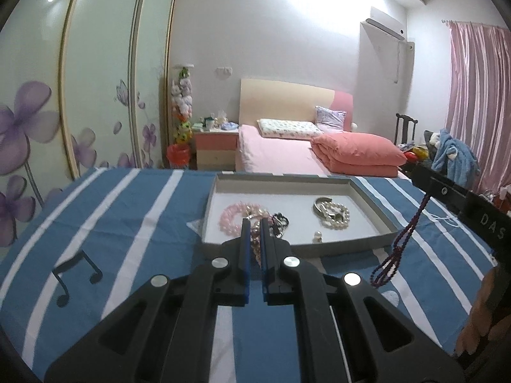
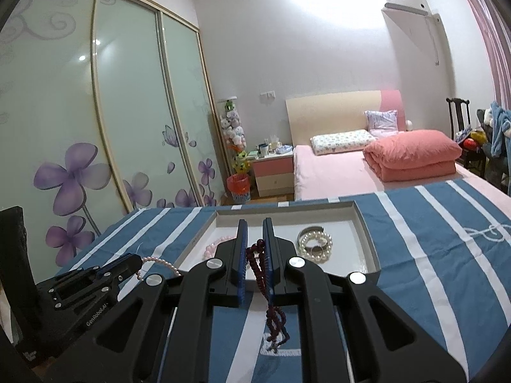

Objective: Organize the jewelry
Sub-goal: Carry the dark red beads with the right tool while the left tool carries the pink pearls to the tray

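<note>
A shallow grey tray (image 1: pixel 372 206) with a white floor is set on a blue cloth with white stripes (image 1: pixel 134 210), and a pink bed (image 1: pixel 278 153) is seen beyond it. The left gripper (image 1: pixel 254 223) is held over the tray's near left part, its blue-padded jaws drawn close together on a pale pink pearl strand (image 1: pixel 255 249), which is seen between the pads; in the right wrist view the same strand (image 2: pixel 159 263) is seen trailing from the left gripper (image 2: pixel 135 263) toward the tray's near left corner. The right gripper (image 2: pixel 254 223) is held above the tray's near edge, and a dark red bead string (image 2: pixel 258 265) is clamped between its jaws, with its loose end hanging down over the cloth. In the left wrist view this bead string (image 1: pixel 404 239) is seen dangling to the right of the tray, off the cloth. Inside the tray, a pink bead bracelet (image 1: pixel 231 218) is found at the near left, just beside a small black-and-white piece (image 1: pixel 281 221) that cannot be identified. A white pearl bracelet (image 1: pixel 333 215) is laid toward the right of the tray, touching a metal bangle (image 1: pixel 321 206). A small pearl item (image 1: pixel 317 236) is placed near the tray's near wall, apart from the bracelets.
</note>
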A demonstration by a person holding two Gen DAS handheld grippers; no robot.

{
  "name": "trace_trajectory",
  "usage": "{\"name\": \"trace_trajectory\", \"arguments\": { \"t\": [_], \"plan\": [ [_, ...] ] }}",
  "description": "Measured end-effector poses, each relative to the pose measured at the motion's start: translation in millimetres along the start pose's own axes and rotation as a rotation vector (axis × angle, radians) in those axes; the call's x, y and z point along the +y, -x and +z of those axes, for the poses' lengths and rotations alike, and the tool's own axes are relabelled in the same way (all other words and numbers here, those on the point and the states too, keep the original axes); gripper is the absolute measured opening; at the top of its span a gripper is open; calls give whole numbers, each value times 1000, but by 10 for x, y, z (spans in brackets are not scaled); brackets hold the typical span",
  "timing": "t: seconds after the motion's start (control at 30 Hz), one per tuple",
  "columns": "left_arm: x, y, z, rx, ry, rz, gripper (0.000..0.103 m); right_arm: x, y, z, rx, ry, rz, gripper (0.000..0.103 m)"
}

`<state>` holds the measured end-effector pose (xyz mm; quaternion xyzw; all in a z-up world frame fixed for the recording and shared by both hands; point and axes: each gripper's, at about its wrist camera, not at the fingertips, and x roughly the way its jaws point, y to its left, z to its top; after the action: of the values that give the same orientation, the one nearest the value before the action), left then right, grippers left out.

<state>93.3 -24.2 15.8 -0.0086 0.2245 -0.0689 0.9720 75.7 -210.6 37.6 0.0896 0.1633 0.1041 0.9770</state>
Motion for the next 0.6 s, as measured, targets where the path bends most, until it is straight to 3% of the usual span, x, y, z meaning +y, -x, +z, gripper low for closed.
{"name": "trace_trajectory", "arguments": {
  "t": [0.6],
  "plan": [
    [-118,-103,235,-75,-54,70,6,122,3,219,-134,56,-36,11]
  ]
}}
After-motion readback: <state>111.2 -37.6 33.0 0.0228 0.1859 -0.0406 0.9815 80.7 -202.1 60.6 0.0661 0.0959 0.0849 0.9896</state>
